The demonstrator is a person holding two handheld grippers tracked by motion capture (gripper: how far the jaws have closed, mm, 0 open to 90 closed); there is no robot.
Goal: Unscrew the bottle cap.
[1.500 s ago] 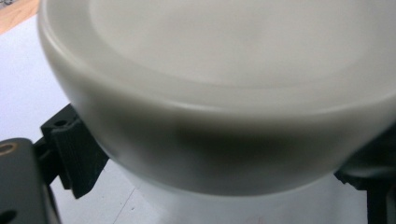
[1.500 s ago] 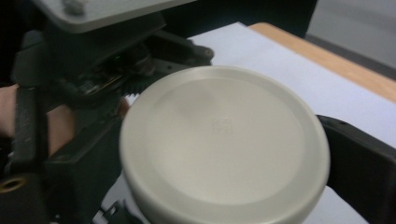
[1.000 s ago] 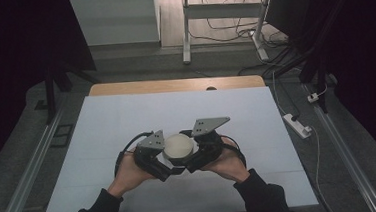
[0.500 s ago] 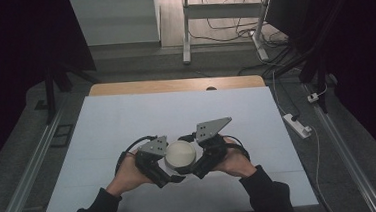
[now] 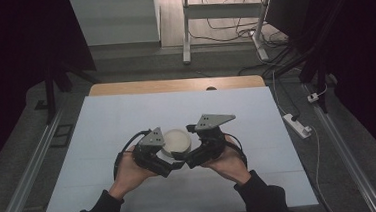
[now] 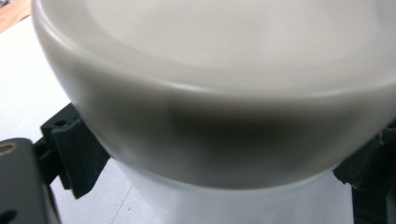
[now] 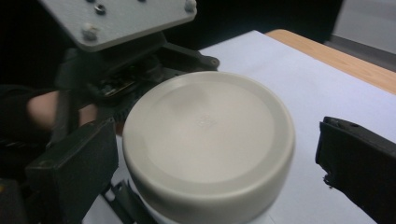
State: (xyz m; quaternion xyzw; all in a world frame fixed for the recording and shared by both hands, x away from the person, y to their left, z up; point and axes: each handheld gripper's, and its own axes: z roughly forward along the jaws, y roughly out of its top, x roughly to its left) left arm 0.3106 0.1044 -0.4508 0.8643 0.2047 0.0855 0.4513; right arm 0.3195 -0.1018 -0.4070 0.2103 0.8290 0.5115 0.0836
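Two grippers converge on one object above the white table mat (image 5: 126, 115); the jar (image 5: 177, 141), topped by a round cream lid (image 7: 208, 128), sits between them, near the person's edge; left gripper (image 5: 165, 157) clamps the jar body below the lid; right gripper (image 7: 210, 168) stands spread, jaws flanking the lid without contact.

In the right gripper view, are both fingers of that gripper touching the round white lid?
No: the finger on the right of that view stands apart from the white lid, with bare table showing between them.
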